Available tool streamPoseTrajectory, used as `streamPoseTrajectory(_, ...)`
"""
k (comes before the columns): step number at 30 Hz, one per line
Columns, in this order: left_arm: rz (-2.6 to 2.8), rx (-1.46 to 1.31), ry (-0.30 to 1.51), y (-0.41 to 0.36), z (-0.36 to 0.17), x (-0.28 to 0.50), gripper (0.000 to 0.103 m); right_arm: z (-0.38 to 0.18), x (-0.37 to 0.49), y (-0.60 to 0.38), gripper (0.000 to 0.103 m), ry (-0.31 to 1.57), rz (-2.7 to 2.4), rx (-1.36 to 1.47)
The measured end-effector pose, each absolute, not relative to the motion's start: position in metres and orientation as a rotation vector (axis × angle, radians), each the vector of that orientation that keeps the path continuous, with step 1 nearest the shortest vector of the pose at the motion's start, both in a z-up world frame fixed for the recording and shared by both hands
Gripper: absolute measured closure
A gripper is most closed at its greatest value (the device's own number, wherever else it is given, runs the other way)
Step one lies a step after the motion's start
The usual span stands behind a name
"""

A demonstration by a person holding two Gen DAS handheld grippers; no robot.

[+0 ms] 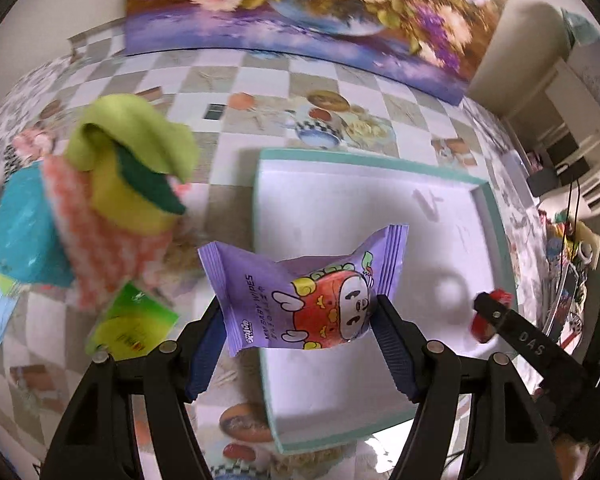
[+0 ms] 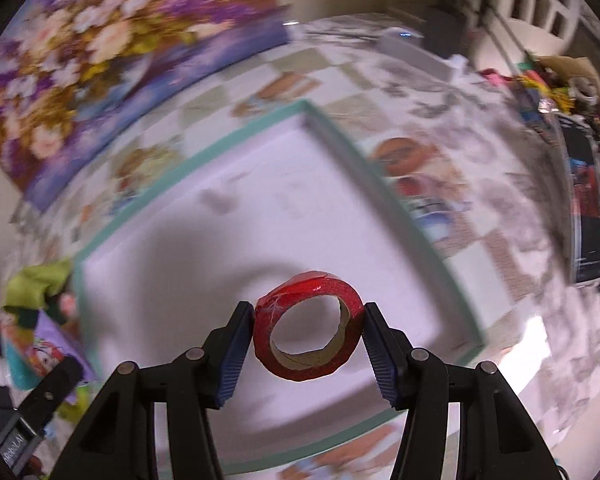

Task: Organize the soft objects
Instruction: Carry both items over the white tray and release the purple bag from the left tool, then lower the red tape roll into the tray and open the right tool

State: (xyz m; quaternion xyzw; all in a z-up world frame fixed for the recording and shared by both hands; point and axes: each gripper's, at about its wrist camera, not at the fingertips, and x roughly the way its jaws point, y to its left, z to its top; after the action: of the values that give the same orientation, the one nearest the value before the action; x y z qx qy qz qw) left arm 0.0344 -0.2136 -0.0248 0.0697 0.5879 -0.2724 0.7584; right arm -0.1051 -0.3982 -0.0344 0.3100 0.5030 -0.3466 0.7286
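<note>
Wipes pack (image 1: 306, 294) lengthwise across left hand-held gripper (image 1: 298, 320)

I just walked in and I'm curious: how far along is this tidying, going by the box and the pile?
Barely started, it seems: the white box shows nothing lying inside. In hand: the left gripper holds a purple wipes packet and the right gripper a red tape roll, both above the box. Left: the pile of cloths and sponges beside it.

Purple wipes pack (image 1: 304, 296): "BABY WIPES"; right hand-held gripper (image 1: 496, 316) arm: "DAS"; other txt unreadable
</note>
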Motion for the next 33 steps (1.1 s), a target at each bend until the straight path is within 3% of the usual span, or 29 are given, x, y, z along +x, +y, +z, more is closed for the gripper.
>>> streamPoseTrajectory(28, -0.705, 0.162, 1.177, -0.257, -0.018, 0.045, 0.026, -0.015, -0.098, -0.411, 0.045, 1.059, -0.8, 0.575)
streamPoseTrajectory(30, -0.699, 0.153, 1.165, -0.256, -0.016, 0.045, 0.022, -0.014, -0.097, -0.41, 0.044, 1.057, -0.801, 0.57)
streamPoseTrajectory(31, -0.694, 0.147, 1.162, -0.256, -0.016, 0.046, 0.011, -0.013, -0.097, -0.41, 0.044, 1.056, -0.801, 0.565)
streamPoseTrajectory(33, -0.684, 0.133, 1.152, -0.253, -0.014, 0.048, 0.006, -0.011, -0.096, -0.408, 0.044, 1.056, -0.798, 0.551)
